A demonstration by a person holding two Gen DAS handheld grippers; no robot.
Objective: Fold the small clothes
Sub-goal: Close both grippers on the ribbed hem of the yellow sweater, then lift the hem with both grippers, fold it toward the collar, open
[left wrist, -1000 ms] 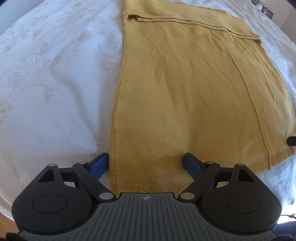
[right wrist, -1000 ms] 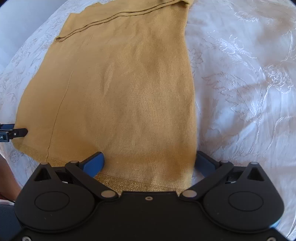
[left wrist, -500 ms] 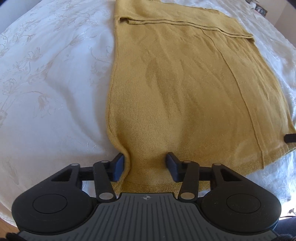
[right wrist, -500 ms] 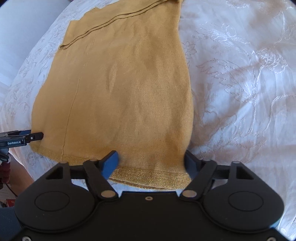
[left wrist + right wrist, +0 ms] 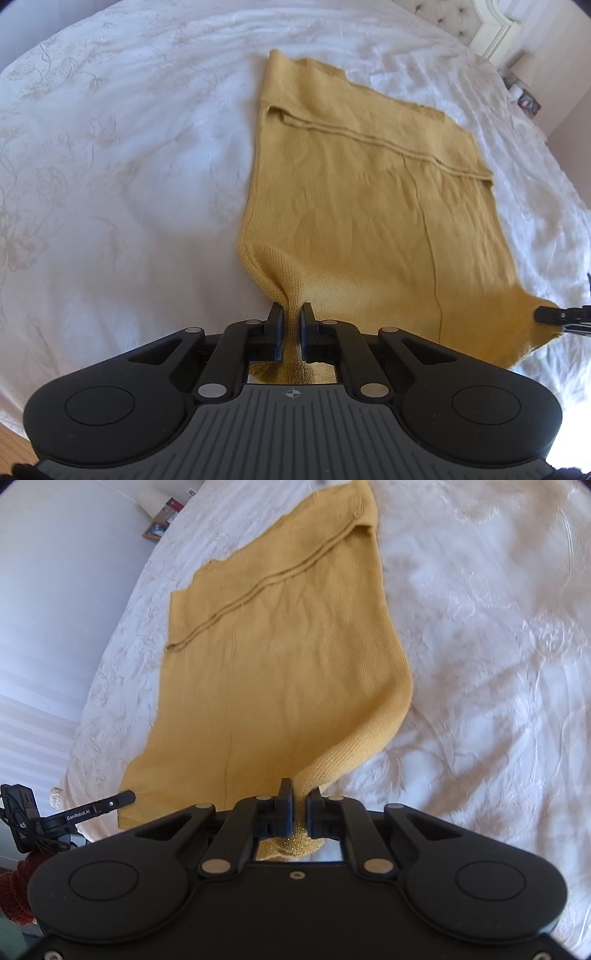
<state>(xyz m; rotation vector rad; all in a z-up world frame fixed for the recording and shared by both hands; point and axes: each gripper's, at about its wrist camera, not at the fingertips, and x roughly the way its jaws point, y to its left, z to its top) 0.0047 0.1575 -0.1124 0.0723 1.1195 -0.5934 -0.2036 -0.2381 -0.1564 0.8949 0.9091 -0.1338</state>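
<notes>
We had left gripper pinched on mustard knit top hem corner, white bedspread underneath.

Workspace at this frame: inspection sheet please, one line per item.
Surface: white embroidered bedspread, lightly wrinkled.
Job's things: mustard knit garment spread flat at its far end, the two near hem corners pinched and lifted off the bedspread.
Clutter: nothing seen on the bedspread.
Grippers: left gripper shut on the garment's left hem corner; right gripper shut on the right hem corner.
Cables: black cable bundle on the left gripper's body, seen from the right wrist view.
Surroundings: tufted headboard beyond the bed, small items beside it, too small to tell.
</notes>
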